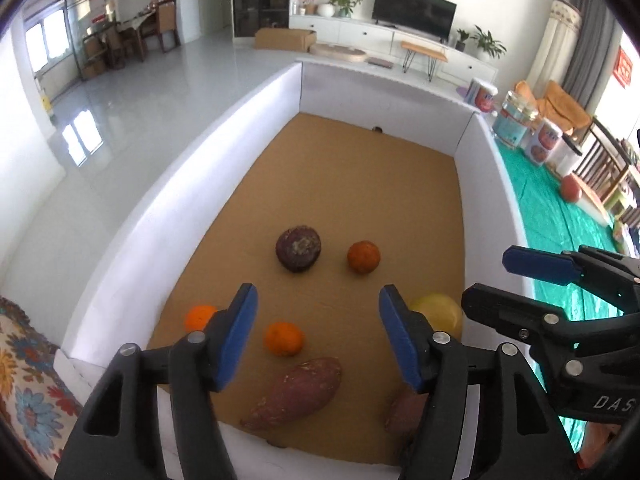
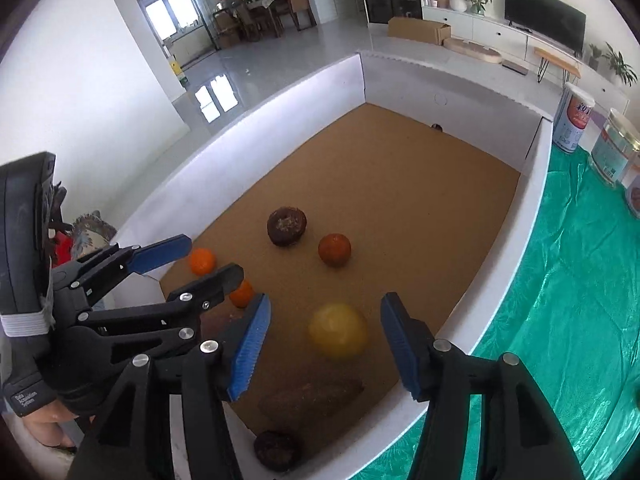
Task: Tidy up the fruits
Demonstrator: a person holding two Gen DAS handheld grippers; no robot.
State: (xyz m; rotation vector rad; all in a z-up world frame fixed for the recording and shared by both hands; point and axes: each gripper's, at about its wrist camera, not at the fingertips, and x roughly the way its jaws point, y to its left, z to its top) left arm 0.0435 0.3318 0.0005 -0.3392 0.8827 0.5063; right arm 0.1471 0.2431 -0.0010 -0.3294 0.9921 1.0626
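Observation:
A white-walled box with a brown cork floor holds the produce. My left gripper is open and empty above a bright orange and a purple sweet potato; another orange lies to its left. Further in lie a dark round fruit and a dark orange. My right gripper is open and empty above a yellow fruit, with a sweet potato and a second dark round fruit nearer.
A green cloth covers the table right of the box, with tins and jars on it. A flowered cushion lies left. Each gripper shows in the other's view: the right, the left.

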